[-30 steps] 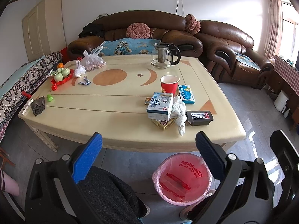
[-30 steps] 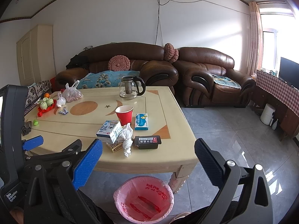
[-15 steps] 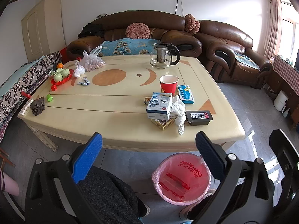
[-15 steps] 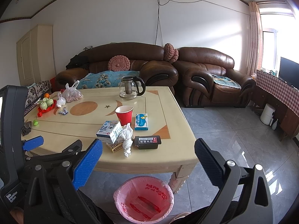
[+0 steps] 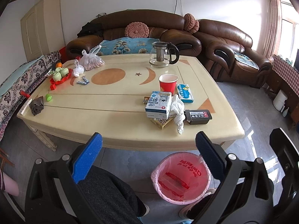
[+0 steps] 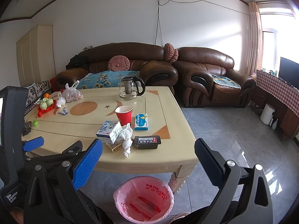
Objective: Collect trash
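On the cream table (image 5: 115, 115) near its front right lies a litter cluster: a red paper cup (image 5: 167, 84), a blue-white carton (image 5: 158, 104) on a patterned box (image 5: 162, 121), a crumpled white tissue (image 5: 178, 110), a black box (image 5: 198, 116) and a blue packet (image 5: 185, 93). The same cup (image 6: 124, 115), tissue (image 6: 126, 138) and black box (image 6: 148, 141) show in the right wrist view. A bin with a pink liner (image 5: 180, 177) (image 6: 143, 197) stands on the floor before the table. My left gripper (image 5: 148, 155) and right gripper (image 6: 147, 158) hang open and empty, short of the table edge.
A glass teapot (image 5: 162, 57), a bag of nuts (image 5: 92, 60), a red tray with green cups (image 5: 60, 74), small wrappers (image 5: 83, 81) and a dark rag (image 5: 37, 105) lie elsewhere on the table. Brown sofas (image 6: 209, 78) stand behind. A person's dark-clothed legs (image 5: 108, 192) sit below.
Both views have barely shifted. Nothing on the table has moved and both grippers stay open.
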Demonstrator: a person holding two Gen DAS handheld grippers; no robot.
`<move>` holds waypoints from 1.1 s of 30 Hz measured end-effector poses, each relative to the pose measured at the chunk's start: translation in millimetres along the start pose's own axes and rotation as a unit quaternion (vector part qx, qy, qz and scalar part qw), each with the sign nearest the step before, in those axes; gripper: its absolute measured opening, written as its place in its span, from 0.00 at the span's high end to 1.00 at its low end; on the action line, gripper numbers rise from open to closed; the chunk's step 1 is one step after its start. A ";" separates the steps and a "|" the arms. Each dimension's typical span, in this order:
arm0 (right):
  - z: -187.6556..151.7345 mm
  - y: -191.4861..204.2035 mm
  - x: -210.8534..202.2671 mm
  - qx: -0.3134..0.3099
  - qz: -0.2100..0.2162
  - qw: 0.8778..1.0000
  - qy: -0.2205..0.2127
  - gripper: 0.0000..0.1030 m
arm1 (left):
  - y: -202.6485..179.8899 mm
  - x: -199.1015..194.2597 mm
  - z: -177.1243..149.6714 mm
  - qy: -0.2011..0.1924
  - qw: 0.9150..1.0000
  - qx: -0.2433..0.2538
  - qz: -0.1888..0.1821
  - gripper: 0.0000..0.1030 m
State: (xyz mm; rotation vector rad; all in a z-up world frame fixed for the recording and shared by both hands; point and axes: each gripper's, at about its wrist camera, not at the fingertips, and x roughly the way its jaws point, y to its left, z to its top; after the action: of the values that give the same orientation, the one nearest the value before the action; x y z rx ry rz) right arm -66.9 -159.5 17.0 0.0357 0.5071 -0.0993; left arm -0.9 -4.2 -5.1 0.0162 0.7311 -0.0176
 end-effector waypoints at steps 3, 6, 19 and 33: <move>1.4 -1.2 0.0 0.001 0.001 1.000 0.001 0.06 | -0.5 -1.1 0.1 0.000 1.000 0.000 0.000 0.05; -0.4 -0.5 -1.4 0.000 -0.001 1.000 0.000 0.06 | -0.7 -1.6 -0.2 0.001 1.000 0.001 -0.001 0.05; 1.0 -1.2 -2.5 0.001 0.000 1.000 0.000 0.06 | -1.4 -1.7 0.5 0.001 1.000 0.000 -0.003 0.05; 2.8 -6.4 6.6 0.000 0.002 1.000 0.011 0.06 | 3.9 8.5 4.8 0.018 1.000 -0.009 -0.012 0.05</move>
State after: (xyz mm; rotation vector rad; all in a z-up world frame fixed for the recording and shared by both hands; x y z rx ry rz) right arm -60.4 -166.6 16.1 0.0380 0.5284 -0.0950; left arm 8.7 -0.5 -7.2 -0.0097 0.7681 -0.0343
